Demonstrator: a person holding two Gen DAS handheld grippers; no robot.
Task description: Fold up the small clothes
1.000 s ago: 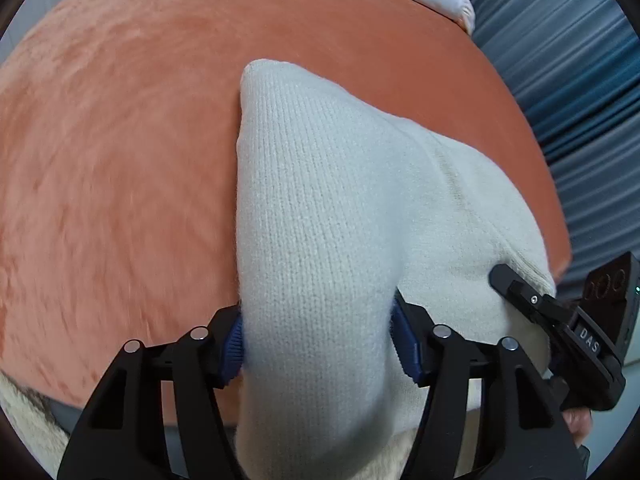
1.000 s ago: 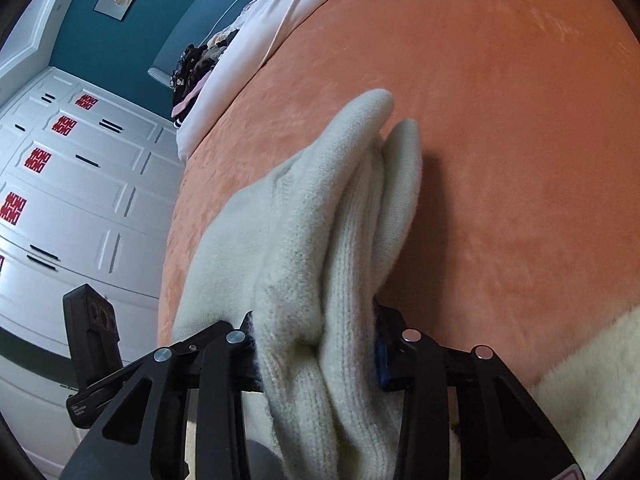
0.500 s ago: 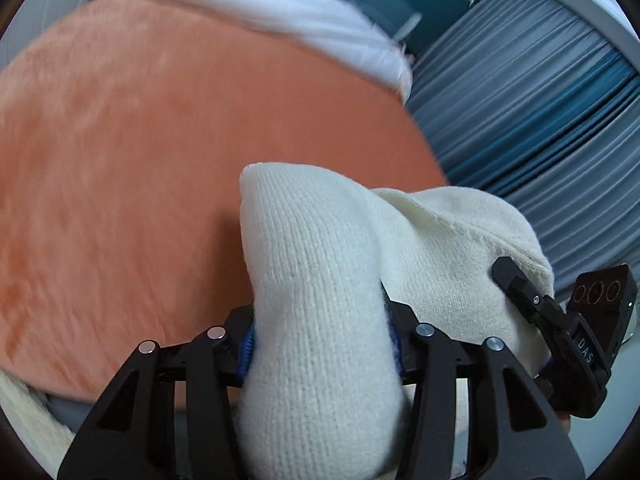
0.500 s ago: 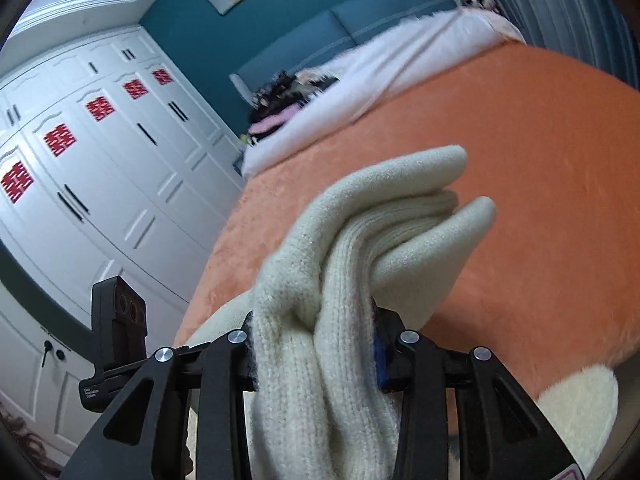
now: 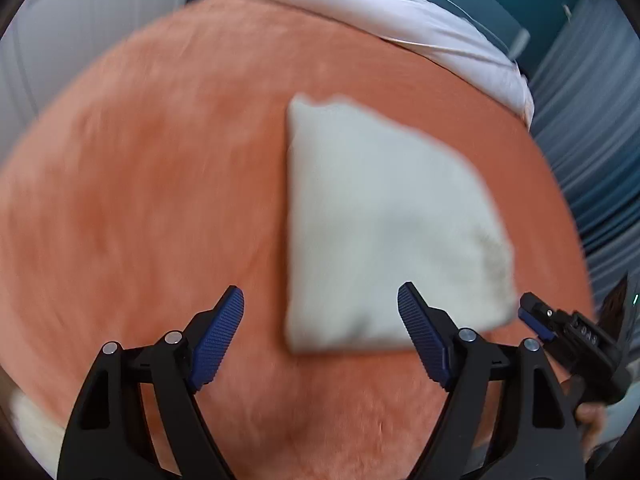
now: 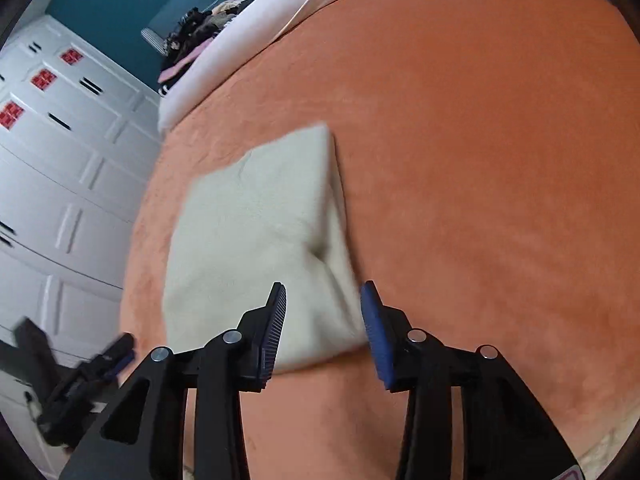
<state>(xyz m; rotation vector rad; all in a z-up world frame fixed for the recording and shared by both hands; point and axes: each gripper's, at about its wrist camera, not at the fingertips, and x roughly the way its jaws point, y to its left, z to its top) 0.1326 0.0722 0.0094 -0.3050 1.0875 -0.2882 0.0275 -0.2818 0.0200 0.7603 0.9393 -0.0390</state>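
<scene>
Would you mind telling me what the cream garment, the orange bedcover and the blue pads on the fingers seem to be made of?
The cream garment looks like a soft, matte knit, probably wool or acrylic; it folds thick and puffy, though blur hides the stitches. The orange bedcover seems a plush fleece or velour, given its short mottled nap. The blue pads appear to be ribbed rubber or plastic, with fine grooves.

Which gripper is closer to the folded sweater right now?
Right. The right gripper straddles the sweater's near corner; the left gripper hangs open just short of its near edge.
</scene>
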